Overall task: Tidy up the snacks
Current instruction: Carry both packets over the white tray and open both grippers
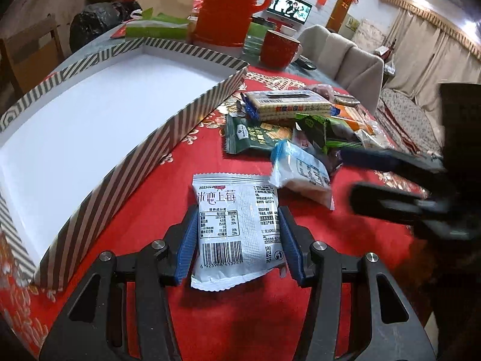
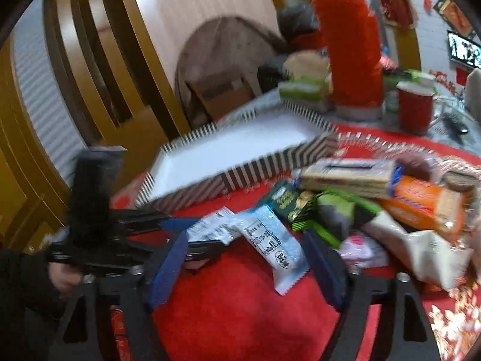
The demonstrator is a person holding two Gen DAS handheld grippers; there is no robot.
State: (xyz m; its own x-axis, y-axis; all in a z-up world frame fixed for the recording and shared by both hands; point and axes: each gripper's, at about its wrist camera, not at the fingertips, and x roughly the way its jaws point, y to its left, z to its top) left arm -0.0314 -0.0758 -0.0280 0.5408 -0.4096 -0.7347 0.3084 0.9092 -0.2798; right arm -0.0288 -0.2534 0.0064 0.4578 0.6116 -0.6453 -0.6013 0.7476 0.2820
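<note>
My left gripper [image 1: 237, 234] has its blue pads on both sides of a white snack packet [image 1: 237, 228] with a barcode, lying on the red cloth beside the striped box [image 1: 126, 162]. The pads touch the packet's edges. My right gripper [image 2: 243, 258] is open around a light blue and white packet [image 2: 270, 240], without touching it. It also shows in the left wrist view [image 1: 390, 180] at right. The snack pile [image 1: 288, 120] lies behind. The striped box [image 2: 240, 174] holds nothing.
A red thermos [image 1: 231, 6], a red cup [image 1: 278, 49] and green packages [image 1: 156, 27] stand behind the box. A padded chair [image 1: 345, 57] is beyond the table. The snack pile in the right wrist view [image 2: 390, 198] includes orange and green packets.
</note>
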